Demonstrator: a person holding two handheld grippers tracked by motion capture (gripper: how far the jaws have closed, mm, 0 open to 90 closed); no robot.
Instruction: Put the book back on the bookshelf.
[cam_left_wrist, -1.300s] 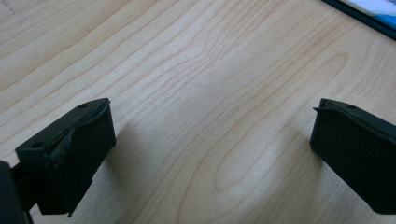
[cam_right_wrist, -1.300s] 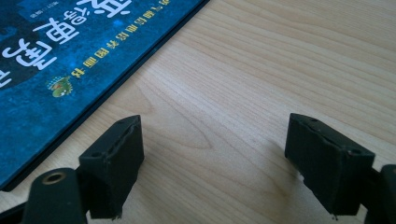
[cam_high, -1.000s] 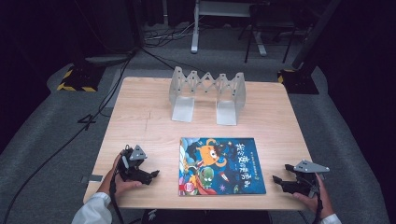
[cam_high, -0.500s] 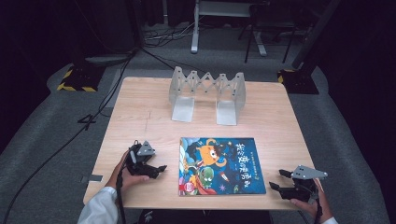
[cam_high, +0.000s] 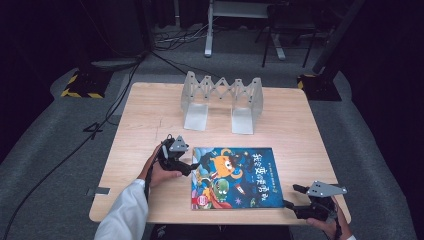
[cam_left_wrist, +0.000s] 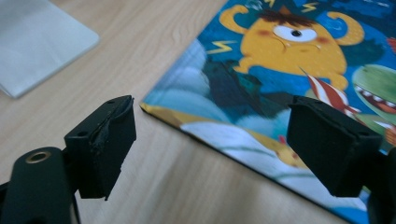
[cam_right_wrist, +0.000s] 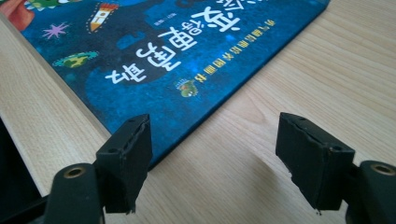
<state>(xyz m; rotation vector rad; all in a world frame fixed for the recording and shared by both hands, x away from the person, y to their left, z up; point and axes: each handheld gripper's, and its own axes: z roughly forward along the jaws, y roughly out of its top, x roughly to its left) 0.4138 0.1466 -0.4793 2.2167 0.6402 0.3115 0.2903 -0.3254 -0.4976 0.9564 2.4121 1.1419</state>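
Note:
A picture book (cam_high: 235, 175) with a blue cover and an orange monster lies flat on the wooden table (cam_high: 150, 120), near the front. My left gripper (cam_high: 192, 165) is at the book's left edge, open. Its jaws have just closed a little and do not touch anything. In the left gripper view the book (cam_left_wrist: 289, 70) has its corner lying between and ahead of the left gripper (cam_left_wrist: 210, 144). My right gripper (cam_high: 291, 196) is open at the book's front right corner, its jaws having just widened slightly. In the right gripper view the book (cam_right_wrist: 187, 56) has its edge running between the right gripper (cam_right_wrist: 212, 154) jaws, untouched.
A white folding book rack (cam_high: 222, 97) stands upright at the back middle of the table, and its flat base plate (cam_left_wrist: 37, 42) lies beyond the left jaw. Bare wood (cam_right_wrist: 303, 70) lies right of the book. The table's front edge (cam_high: 220, 222) is close below the book.
My left gripper has moved right and slightly away from me, up to the book's left edge. My right gripper has drifted a little toward the table's front edge.

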